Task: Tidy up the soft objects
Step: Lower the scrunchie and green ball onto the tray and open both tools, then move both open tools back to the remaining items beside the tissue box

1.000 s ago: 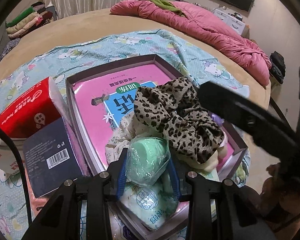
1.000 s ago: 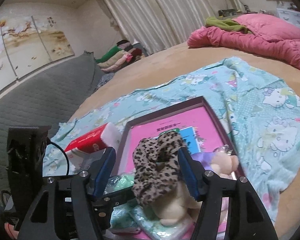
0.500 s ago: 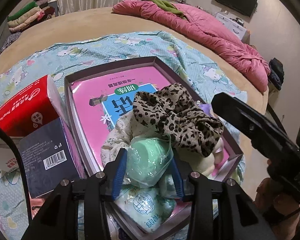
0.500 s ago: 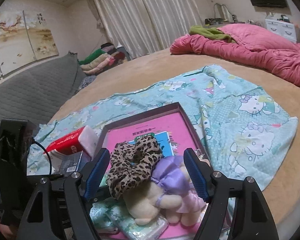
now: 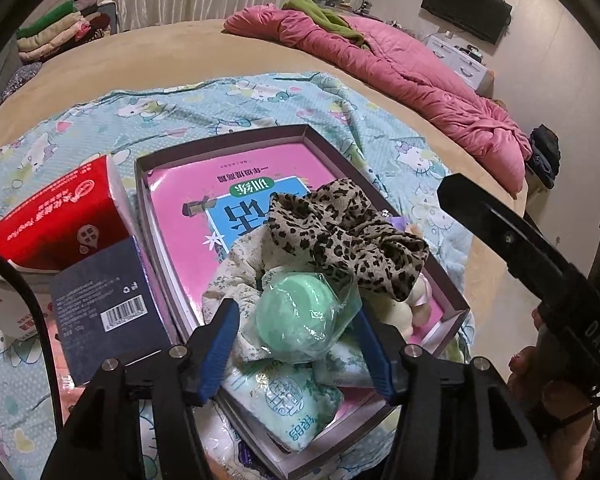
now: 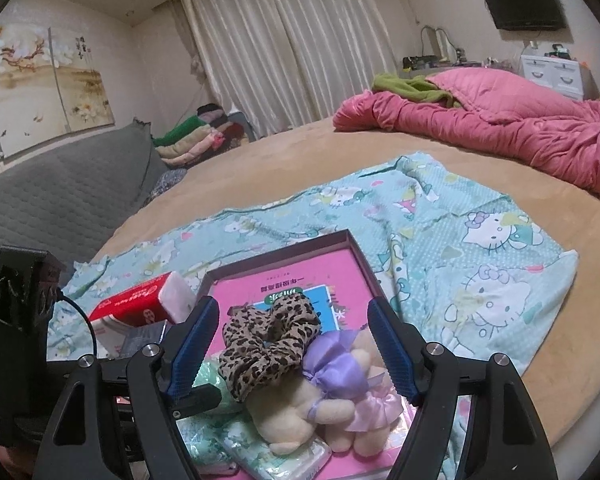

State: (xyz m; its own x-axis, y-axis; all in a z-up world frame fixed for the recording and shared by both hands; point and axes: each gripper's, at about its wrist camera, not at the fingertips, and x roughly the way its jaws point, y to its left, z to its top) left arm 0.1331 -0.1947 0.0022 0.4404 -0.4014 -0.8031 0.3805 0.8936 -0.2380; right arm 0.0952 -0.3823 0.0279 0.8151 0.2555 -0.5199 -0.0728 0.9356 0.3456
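A wide tan bed (image 6: 300,168) fills the room, with pale curtains (image 6: 284,52) on the far wall, a grey quilted sofa (image 6: 60,200) at the left and a dark screen (image 6: 520,0) mounted high at the right. A crumpled pink quilt (image 5: 400,64) lies along the bed's far right side, and folded clothes (image 5: 56,32) are stacked far left. A turquoise cartoon-print cloth (image 6: 440,232) is spread on the near part of the bed, and a shallow box (image 5: 220,148) sits on it. Inside, on a pink book (image 5: 204,216), lie a leopard-print scrunchie (image 5: 340,232), a plush toy (image 6: 320,400) with a purple bow, and a wrapped green ball (image 5: 296,324).

The left gripper (image 5: 296,352) is opening; the ball sits between its blue pads, which stand clear of it. The right gripper (image 6: 296,344) stands wide apart around the scrunchie and toy, not touching either. A red tissue pack (image 5: 60,220) and a dark carton (image 5: 104,304) lie left of the box.
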